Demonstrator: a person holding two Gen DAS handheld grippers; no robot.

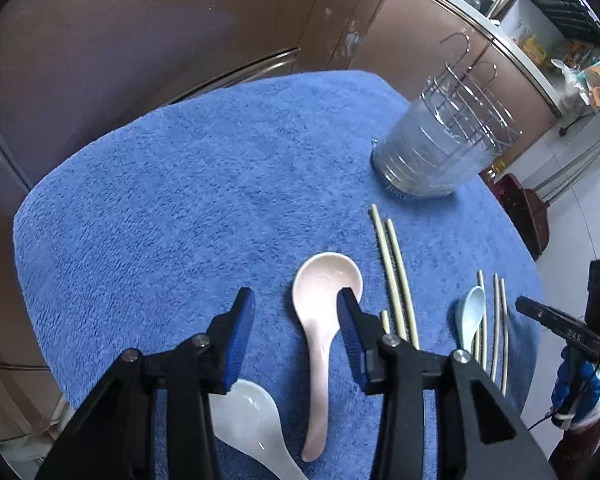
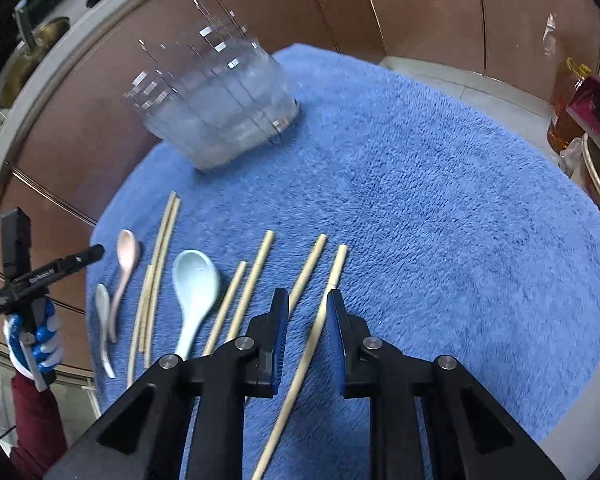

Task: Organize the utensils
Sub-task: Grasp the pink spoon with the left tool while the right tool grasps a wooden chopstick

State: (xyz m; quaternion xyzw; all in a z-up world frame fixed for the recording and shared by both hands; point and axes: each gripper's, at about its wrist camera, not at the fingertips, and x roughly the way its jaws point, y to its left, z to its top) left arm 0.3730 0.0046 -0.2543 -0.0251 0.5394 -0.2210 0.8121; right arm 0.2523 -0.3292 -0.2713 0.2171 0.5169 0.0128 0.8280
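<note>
A blue towel (image 1: 172,184) covers the table; brown cabinet doors (image 2: 420,4) stand behind; the clear utensil holder (image 1: 432,152) sits at 1 o'clock. Left gripper (image 1: 296,312) spread wide over the pink spoon (image 1: 320,320); right gripper (image 2: 308,308) parted narrowly astride one chopstick (image 2: 324,312), not clamped; the light blue spoon (image 2: 194,292) lies at 10 o'clock.

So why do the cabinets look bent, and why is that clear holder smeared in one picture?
Both views: fisheye lenses curve straight cabinet edges. Right wrist view: the utensil holder is smeared by motion blur, its wires doubled. Left wrist view: the holder looks sharper.
</note>
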